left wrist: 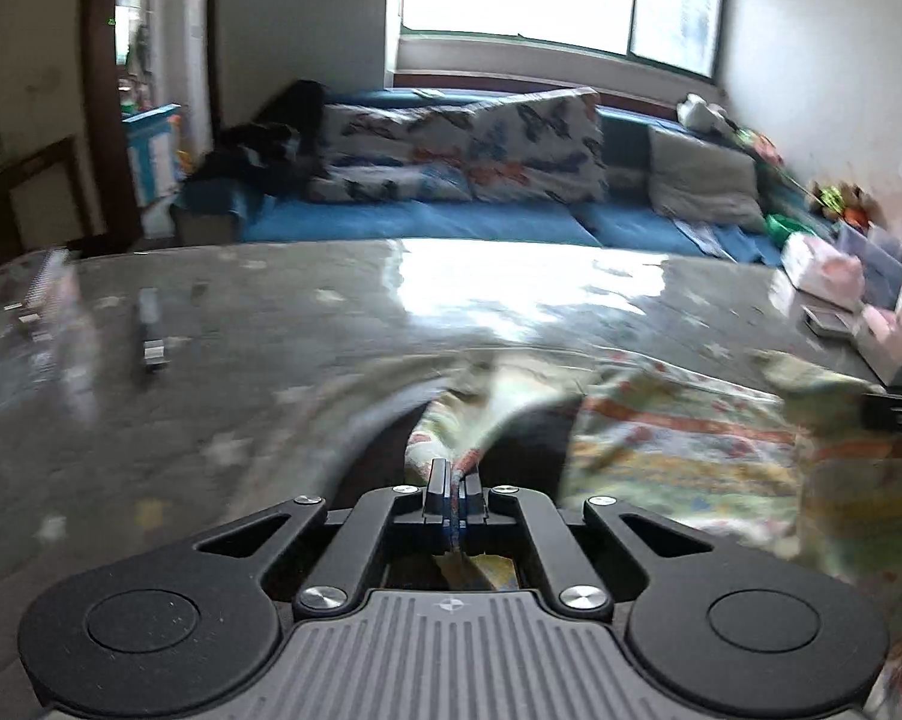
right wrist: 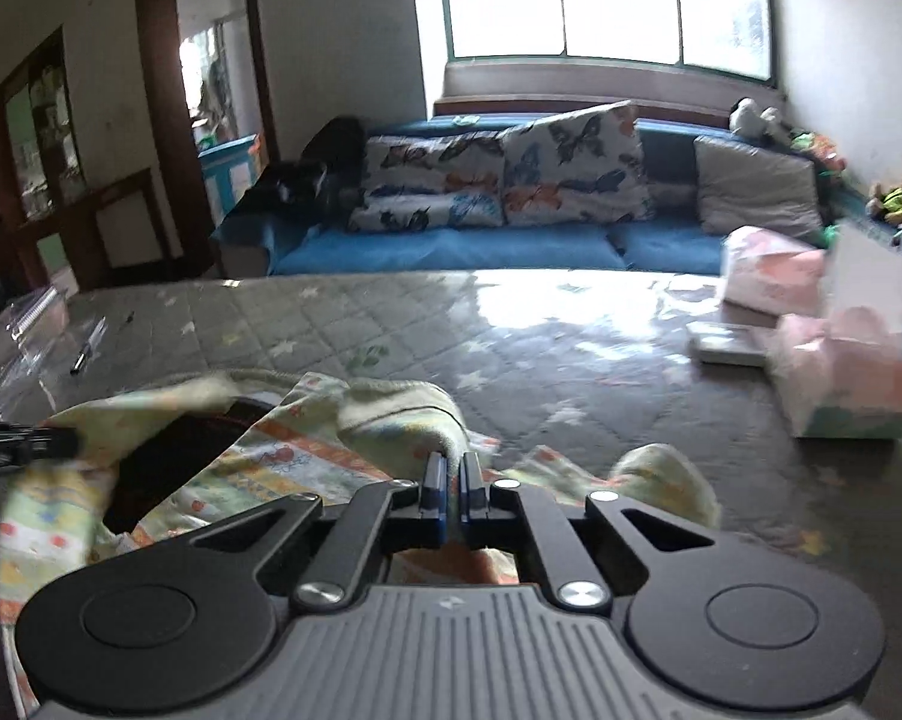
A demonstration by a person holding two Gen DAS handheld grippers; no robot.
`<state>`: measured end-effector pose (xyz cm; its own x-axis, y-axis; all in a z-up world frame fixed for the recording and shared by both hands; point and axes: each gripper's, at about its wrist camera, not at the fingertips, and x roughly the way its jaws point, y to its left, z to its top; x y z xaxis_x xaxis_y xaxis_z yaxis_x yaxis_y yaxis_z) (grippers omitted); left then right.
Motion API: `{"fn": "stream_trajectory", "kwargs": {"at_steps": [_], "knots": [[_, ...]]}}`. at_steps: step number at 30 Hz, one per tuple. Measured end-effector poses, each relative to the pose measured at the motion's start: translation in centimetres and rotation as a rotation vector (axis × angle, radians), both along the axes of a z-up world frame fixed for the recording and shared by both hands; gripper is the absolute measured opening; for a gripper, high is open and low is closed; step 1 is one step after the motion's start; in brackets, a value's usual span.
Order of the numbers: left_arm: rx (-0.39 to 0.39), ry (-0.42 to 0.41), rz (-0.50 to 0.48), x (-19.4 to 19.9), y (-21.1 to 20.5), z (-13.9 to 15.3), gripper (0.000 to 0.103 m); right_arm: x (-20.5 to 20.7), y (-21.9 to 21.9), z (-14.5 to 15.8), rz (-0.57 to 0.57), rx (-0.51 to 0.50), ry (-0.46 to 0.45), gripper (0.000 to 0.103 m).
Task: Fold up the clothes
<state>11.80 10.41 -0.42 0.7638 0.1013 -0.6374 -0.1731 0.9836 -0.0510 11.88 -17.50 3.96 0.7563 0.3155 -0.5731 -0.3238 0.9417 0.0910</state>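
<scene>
A pale green garment point(left wrist: 679, 444) with orange, yellow and red print hangs stretched between my two grippers above the table. My left gripper point(left wrist: 454, 474) is shut on one edge of the cloth, which runs up between its fingers. My right gripper point(right wrist: 454, 468) is shut on another edge of the same garment point(right wrist: 282, 450). In the left wrist view the right gripper's tip point(left wrist: 898, 414) shows at the far right, holding cloth. The left gripper's tip point(right wrist: 24, 444) appears at the far left of the right wrist view. The garment's dark opening gapes between them.
The table point(right wrist: 511, 348) has a glossy quilted cover with stars. Pink tissue packs point(right wrist: 841, 378) and a flat box point(right wrist: 727, 342) sit at the right. A pen point(right wrist: 87, 348) and clear plastic lie at the left. A blue sofa point(right wrist: 451, 252) with pillows stands behind.
</scene>
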Motion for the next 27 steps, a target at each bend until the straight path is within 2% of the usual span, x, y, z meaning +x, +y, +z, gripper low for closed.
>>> {"fn": "stream_trajectory", "kwargs": {"at_steps": [5,11,16,21,24,27], "knots": [[-0.019,-0.008,0.087,-4.8,3.4,0.2,0.002,-3.5,-3.8,2.3,-0.082,0.042,-0.074,0.003],[-0.037,-0.002,0.121,-10.2,4.3,-0.1,0.002,-8.8,-8.6,4.0,-0.173,0.081,-0.145,0.003],[-0.053,0.024,0.152,-13.4,4.9,-0.6,0.002,-12.4,-12.6,3.1,-0.267,0.12,-0.125,0.003],[-0.058,0.063,0.167,-16.0,5.0,-1.5,0.003,-15.2,-17.0,-0.5,-0.387,0.124,-0.016,0.005],[-0.057,0.075,0.171,-16.4,5.3,-1.6,0.009,-16.6,-19.2,-2.4,-0.478,0.104,0.027,0.008],[-0.043,0.075,0.183,-16.8,5.5,-1.3,0.023,-17.3,-21.5,-2.9,-0.543,0.108,0.036,0.01]]}}
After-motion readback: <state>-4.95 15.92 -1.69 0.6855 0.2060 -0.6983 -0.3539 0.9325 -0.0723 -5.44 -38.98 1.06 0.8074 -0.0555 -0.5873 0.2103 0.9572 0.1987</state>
